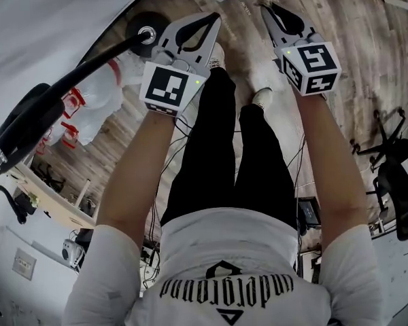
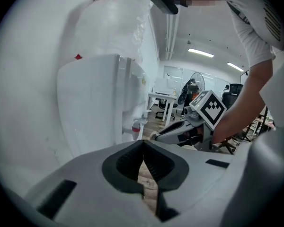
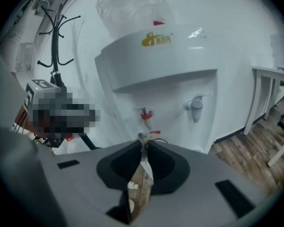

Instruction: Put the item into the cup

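Right gripper [image 3: 143, 138] is clamped on a thin brown packet [image 3: 138, 186]; left gripper [image 2: 143, 144] has its jaws together on nothing. Looks like the carry step: no cup in view, only a water dispenser [image 3: 170, 74] ahead, so next is finding the cup and bringing the packet over its mouth

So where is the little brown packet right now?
The brown packet is pinched between the jaws of the right gripper, in front of the white water dispenser, below its red tap in that gripper's view.
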### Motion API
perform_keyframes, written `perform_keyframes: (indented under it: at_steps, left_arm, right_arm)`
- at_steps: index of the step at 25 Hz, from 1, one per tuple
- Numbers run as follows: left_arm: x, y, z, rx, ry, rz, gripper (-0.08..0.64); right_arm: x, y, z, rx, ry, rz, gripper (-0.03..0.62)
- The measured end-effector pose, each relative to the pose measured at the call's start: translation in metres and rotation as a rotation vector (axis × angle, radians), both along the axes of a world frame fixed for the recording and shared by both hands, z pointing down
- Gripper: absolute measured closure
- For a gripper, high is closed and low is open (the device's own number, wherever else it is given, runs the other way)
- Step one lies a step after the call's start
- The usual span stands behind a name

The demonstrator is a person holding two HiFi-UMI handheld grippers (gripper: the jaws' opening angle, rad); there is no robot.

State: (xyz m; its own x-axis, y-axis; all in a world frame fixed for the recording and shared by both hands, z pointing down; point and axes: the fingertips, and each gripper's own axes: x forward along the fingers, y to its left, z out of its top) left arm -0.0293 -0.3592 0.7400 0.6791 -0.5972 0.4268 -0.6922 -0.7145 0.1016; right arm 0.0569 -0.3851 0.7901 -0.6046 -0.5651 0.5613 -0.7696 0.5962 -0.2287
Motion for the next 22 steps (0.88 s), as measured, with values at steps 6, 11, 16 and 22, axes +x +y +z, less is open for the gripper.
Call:
perform_keyframes:
  at_steps: [6,11,16,22]
  left_arm:
    - [-0.002,-0.006,0.038,-0.009,0.011,-0.042,0.551]
    - [-0.006,-0.005,0.050,-0.018,0.009,-0.050,0.551]
    - [-0.009,-0.002,0.057,-0.029,0.006,-0.055,0.551]
    - [-0.011,-0.006,0.060,-0.033,0.008,-0.041,0.551]
  right_arm:
    - [-0.007,-0.017,0.052,-0.037,0.047,-0.005,0.540]
    - [-0.010,-0.033,0.071,-0.061,0.051,0.000,0.535]
    - [-0.014,-0.038,0.087,-0.089,0.063,-0.001,0.517]
    - [-0.022,-0.041,0.094,-0.105,0.084,-0.005,0.448]
